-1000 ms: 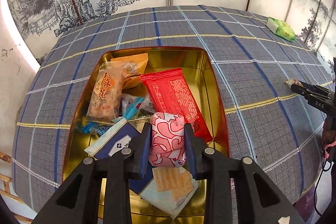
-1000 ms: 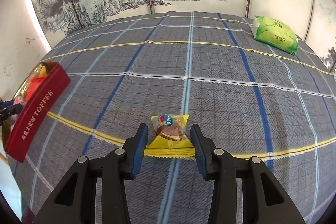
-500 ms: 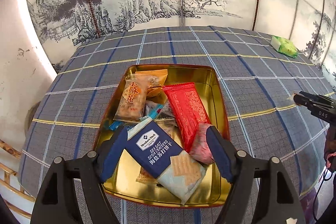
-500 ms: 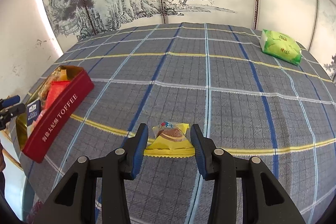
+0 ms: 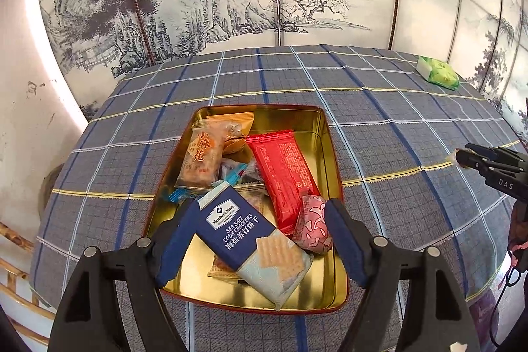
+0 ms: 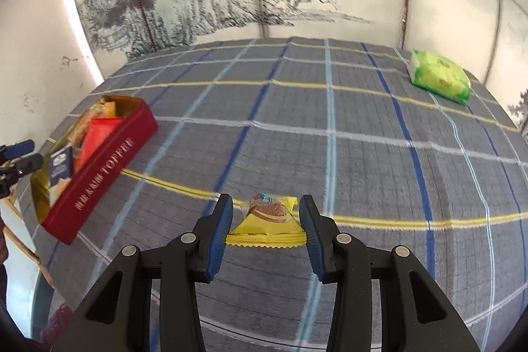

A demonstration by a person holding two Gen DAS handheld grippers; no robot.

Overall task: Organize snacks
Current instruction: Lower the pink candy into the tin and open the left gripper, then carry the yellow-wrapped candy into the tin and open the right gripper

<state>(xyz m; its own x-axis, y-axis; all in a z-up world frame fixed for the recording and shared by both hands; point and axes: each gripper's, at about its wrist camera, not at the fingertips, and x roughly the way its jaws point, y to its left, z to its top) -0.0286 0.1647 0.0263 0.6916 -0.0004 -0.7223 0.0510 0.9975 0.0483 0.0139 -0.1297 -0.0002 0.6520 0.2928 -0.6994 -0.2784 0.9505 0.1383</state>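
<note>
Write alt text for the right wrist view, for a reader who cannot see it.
The right tongs straddle a yellow snack packet with their jaws open, on a blue plaid tablecloth. At far left, a red toffee tin holds several snacks; a green packet lies at the far right edge.

Left gripper [image 5: 260, 228], right gripper [image 6: 265, 228]: black frames, blue ribbed pads, silver screws.
</note>
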